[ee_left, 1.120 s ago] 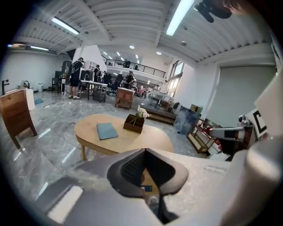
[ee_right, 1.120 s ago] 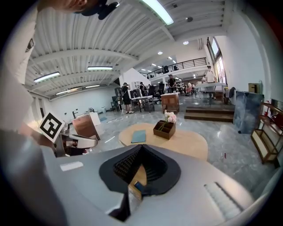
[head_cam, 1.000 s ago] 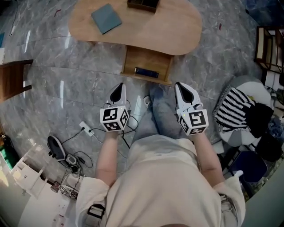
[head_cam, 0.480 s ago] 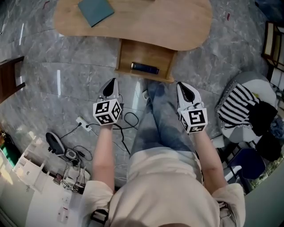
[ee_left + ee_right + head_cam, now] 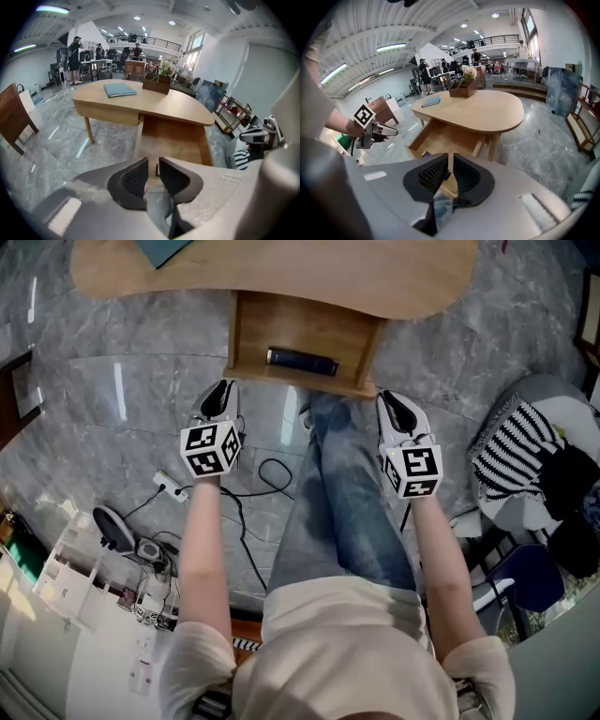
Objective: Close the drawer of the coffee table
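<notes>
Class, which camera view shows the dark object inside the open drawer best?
The head view: the dark object lies in full view in the drawer. Both gripper views show the drawer from the front, but only a sliver of the object.

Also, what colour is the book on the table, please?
Teal book; left gripper view shows it best.

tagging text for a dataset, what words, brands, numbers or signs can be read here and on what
No words or numbers can be read.
Cubes on left tool and right tool, both opening, jaws empty: square black-and-white patterns, no letters.
Dark bar in drawer: print too small.
White boxes on floor: marks too blurred.
Book: no text visible.
</notes>
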Demonstrator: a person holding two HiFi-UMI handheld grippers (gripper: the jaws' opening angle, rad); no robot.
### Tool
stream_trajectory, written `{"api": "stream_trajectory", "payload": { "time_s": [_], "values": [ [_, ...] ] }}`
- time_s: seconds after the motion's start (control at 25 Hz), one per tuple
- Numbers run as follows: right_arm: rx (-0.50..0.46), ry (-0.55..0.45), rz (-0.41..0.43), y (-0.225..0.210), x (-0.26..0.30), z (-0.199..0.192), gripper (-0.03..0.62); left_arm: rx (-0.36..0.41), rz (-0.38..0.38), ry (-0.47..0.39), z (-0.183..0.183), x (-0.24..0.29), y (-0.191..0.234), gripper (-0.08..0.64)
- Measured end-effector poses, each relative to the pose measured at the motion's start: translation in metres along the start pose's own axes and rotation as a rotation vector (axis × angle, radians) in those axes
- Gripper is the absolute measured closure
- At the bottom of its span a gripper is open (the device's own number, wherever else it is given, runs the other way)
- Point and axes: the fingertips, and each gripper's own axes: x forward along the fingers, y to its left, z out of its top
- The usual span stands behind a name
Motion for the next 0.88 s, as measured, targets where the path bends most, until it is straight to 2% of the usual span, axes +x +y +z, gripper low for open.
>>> {"api": "stream_trajectory", "payload": {
  "time_s": [0.2,0.4,0.56,0.72,0.88],
  "values": [
    [-0.001,0.061,-0.002,-0.013,0.021,-0.042,0.527,0.105,0.024,0.092,-0.037,0.026,0.017,0.432],
    [-0.012,0.124,0.015,-0.018,0.039,-0.084,0.463,0.23,0.063,0.188,-0.073,0.052,0.037,0.363],
    [-0.027,0.17,0.046,-0.018,0.054,-0.109,0.415,0.303,0.058,0.284,-0.097,0.073,0.049,0.322],
    [-0.107,0.235,0.076,-0.015,0.069,-0.132,0.376,0.363,0.089,0.337,-0.112,0.092,0.062,0.288],
    [-0.218,0.305,0.052,-0.019,0.084,-0.155,0.345,0.417,0.114,0.336,-0.109,0.111,0.067,0.241]
  ]
}}
